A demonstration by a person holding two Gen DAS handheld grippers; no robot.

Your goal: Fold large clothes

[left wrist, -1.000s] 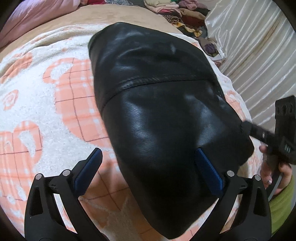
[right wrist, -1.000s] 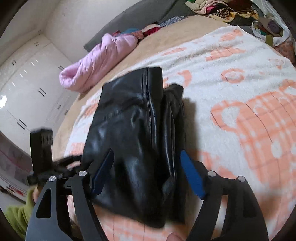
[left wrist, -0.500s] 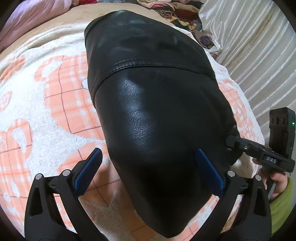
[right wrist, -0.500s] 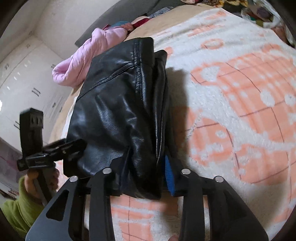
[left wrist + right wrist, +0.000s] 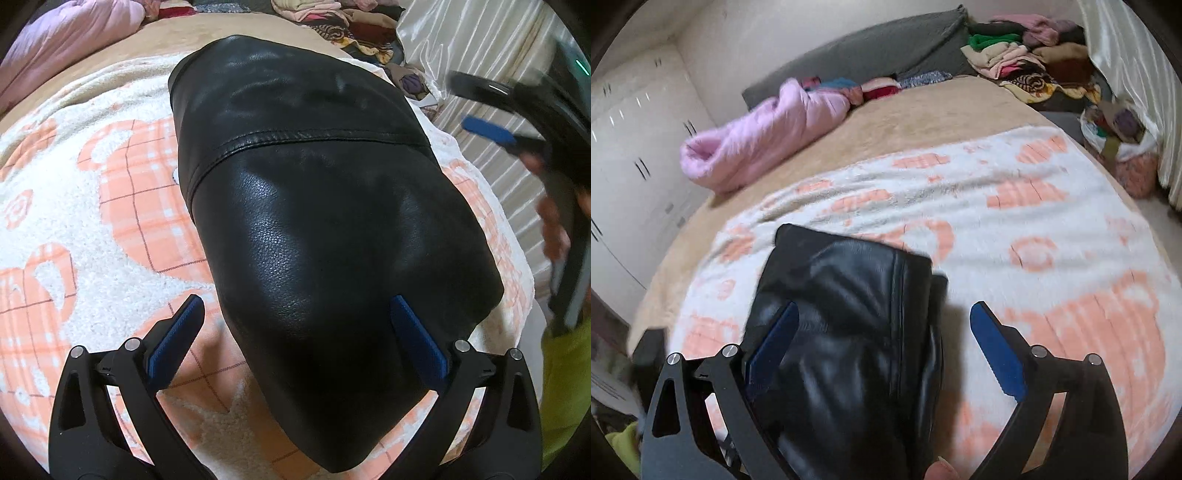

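Observation:
A folded black leather jacket (image 5: 325,206) lies on the white and orange blanket (image 5: 92,206) that covers the bed. My left gripper (image 5: 295,325) is open just above the jacket's near end. Its right pad (image 5: 417,339) is over the leather and its left pad (image 5: 177,332) is over the blanket. In the right wrist view the jacket (image 5: 849,332) lies below my right gripper (image 5: 882,332). Its jaws are opening wide, clear of the leather, with nothing gripped. In the left wrist view the right gripper (image 5: 487,129) shows blurred in the air at the upper right.
A pink quilted coat (image 5: 761,144) lies at the far left of the bed. A pile of mixed clothes (image 5: 1027,62) fills the far right corner beside a pale curtain (image 5: 480,55). White wardrobes (image 5: 631,155) stand to the left. A person's green sleeve (image 5: 565,380) is at the right edge.
Half a second ago the right gripper was shut on the jacket's edge. It has let go, opened wide and lifted away to the upper right. The left gripper has stayed put.

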